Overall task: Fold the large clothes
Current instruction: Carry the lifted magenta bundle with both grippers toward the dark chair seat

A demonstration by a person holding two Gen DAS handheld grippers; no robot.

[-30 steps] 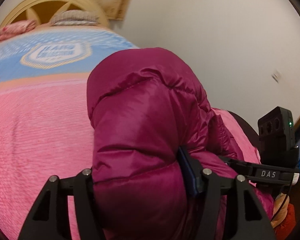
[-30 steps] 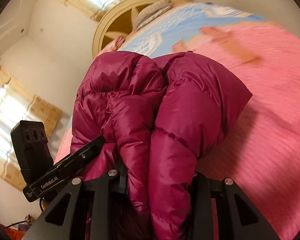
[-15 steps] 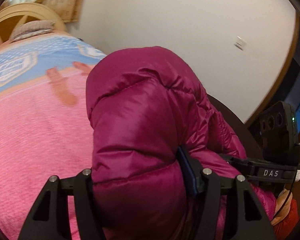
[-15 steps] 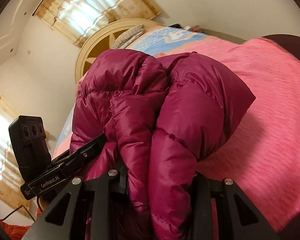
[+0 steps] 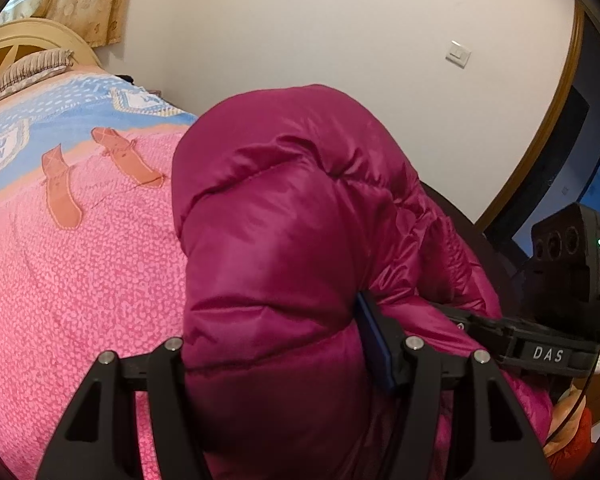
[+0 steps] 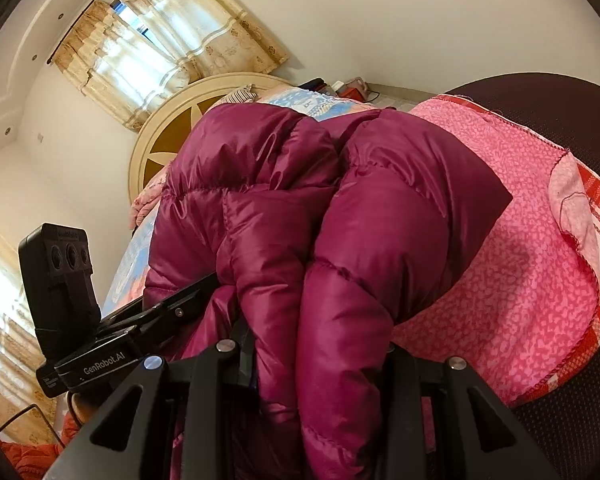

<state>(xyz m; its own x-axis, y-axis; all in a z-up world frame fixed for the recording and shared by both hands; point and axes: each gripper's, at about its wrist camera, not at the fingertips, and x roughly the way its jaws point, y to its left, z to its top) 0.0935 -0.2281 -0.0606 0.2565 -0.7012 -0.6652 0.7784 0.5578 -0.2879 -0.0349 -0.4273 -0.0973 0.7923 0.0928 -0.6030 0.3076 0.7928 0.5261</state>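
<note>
A puffy magenta down jacket (image 5: 284,240) fills the middle of both views, bunched into thick folds and held above the pink bed cover (image 5: 80,280). My left gripper (image 5: 276,360) is shut on a fat fold of it. My right gripper (image 6: 320,360) is shut on another fold of the jacket (image 6: 340,240). Each gripper shows in the other's view: the right one (image 5: 556,312) at the right edge, the left one (image 6: 64,312) at the left. The fingertips are buried in the fabric.
The bed has a pink and blue cover, a round cream headboard (image 6: 168,136) and a striped pillow (image 5: 28,72). A dark mattress edge (image 6: 572,128) lies to the right. A white wall (image 5: 340,40) with a switch and a door frame (image 5: 548,136) stand beyond.
Both grippers have swung with the jacket toward the right side of the bed: the wall, door frame and mattress edge have come into view. The grip on the jacket is unchanged.
</note>
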